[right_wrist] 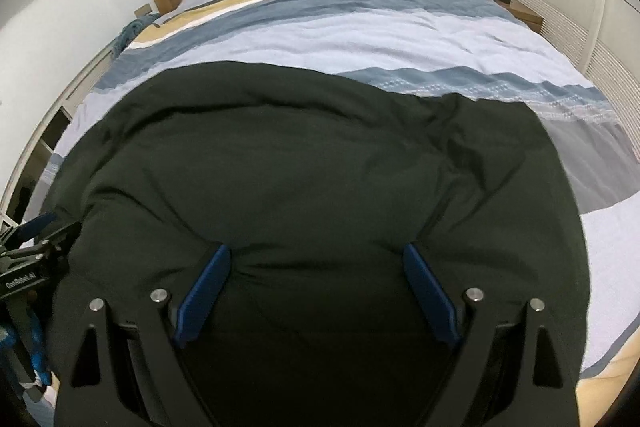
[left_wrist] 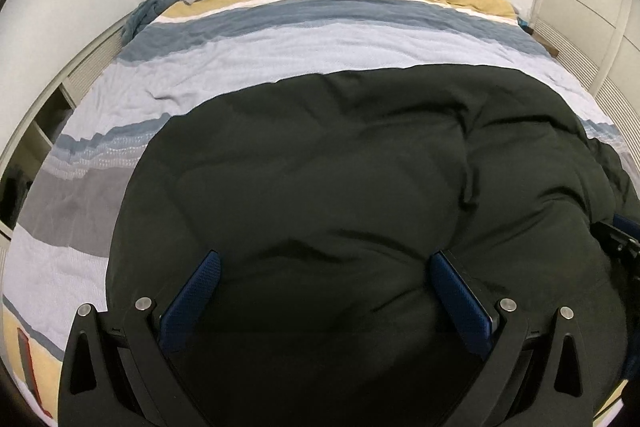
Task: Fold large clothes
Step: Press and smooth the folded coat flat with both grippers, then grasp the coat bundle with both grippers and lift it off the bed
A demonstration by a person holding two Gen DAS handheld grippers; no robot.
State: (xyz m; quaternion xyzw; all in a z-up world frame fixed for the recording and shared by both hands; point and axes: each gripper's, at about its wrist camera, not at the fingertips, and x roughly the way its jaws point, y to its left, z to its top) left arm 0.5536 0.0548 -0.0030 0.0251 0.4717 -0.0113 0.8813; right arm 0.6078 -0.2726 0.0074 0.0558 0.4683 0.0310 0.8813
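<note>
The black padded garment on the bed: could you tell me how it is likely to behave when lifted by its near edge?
The black padded garment looks puffy and creased, so it will probably sag and drape, not hold shape. Its bulk across the striped duvet suggests it may drag. Both the left gripper and the right gripper stand wide open.

- A large, puffy black padded garment (left_wrist: 340, 187) (right_wrist: 304, 163) lies spread over the near half of the striped bed cover (left_wrist: 280, 43).
- Its surface is rumpled into soft creases and bulges.
- Its far edge runs straight across the bed.
</note>
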